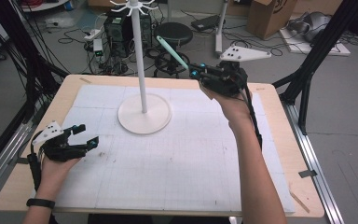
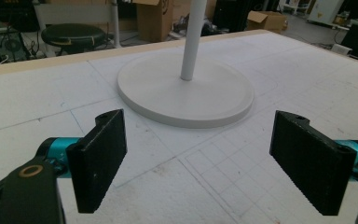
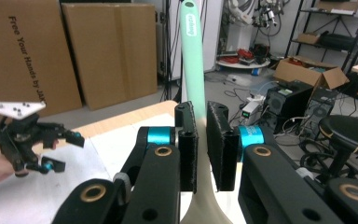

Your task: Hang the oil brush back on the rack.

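— Spatula [image 1: 173,52] first, high view: where, measured from the white stand [image 1: 144,114]?
— Up and to the right of the stand's pole, mint handle slanting away from the pole's right side, well above the white mat [image 1: 177,154]. Clamped at its lower end in the right gripper [image 1: 196,71], lifted off the table beyond the stand's base.
— And the left gripper [image 1: 86,135] in that view?
— Low, near the mat, off to the left of the stand's base and nearer the person. Jaws spread apart, nothing between them.
— Left gripper view next?
— Two black pads [image 2: 98,158] standing wide, one at each side, bare mat [image 2: 200,186] in the gap. Stand's round base [image 2: 186,93] straight ahead past them, pole rising from its middle. Touching nothing.
— Right gripper view?
— Pads [image 3: 188,147] drawn close together, pinching the spatula [image 3: 193,65] on both sides. Pale broader part running down below the pads, mint handle rising above them toward the top edge. Left gripper [image 3: 32,140] farther off at the left side, over the mat's edge, jaws parted.
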A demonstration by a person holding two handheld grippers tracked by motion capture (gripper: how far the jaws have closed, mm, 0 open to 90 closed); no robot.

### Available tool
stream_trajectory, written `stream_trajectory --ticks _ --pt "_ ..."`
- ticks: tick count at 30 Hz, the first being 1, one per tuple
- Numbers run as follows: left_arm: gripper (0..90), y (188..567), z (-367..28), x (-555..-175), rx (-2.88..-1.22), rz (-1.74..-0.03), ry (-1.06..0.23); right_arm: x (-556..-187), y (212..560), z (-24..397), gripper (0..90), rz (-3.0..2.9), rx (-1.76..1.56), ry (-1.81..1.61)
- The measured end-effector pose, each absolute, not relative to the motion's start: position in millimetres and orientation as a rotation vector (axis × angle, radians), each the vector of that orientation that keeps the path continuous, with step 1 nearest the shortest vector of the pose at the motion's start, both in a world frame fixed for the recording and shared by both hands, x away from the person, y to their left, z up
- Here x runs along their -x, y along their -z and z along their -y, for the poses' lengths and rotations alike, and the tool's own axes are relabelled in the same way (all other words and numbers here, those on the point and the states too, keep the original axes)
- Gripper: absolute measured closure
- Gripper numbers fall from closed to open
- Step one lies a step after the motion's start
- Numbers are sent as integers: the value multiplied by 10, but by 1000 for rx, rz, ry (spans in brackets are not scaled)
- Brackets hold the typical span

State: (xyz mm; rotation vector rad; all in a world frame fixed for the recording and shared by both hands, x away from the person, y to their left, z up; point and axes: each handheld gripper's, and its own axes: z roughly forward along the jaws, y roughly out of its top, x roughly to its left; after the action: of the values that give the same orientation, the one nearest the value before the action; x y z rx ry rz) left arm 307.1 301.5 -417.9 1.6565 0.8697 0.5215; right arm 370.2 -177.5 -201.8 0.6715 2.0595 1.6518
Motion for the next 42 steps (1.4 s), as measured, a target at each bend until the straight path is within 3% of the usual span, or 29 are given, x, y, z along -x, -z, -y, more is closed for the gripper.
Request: stream_trajectory --ticks 17,42 --pt "193 4177 -3056 -3077 -1642 -876 -520 -3714 1693 1654 835 -2006 -641 -1687" --pt "193 4179 -3078 -3068 -1645 -874 -512 -3859 1680 1429 834 -2002 -647 -1648"
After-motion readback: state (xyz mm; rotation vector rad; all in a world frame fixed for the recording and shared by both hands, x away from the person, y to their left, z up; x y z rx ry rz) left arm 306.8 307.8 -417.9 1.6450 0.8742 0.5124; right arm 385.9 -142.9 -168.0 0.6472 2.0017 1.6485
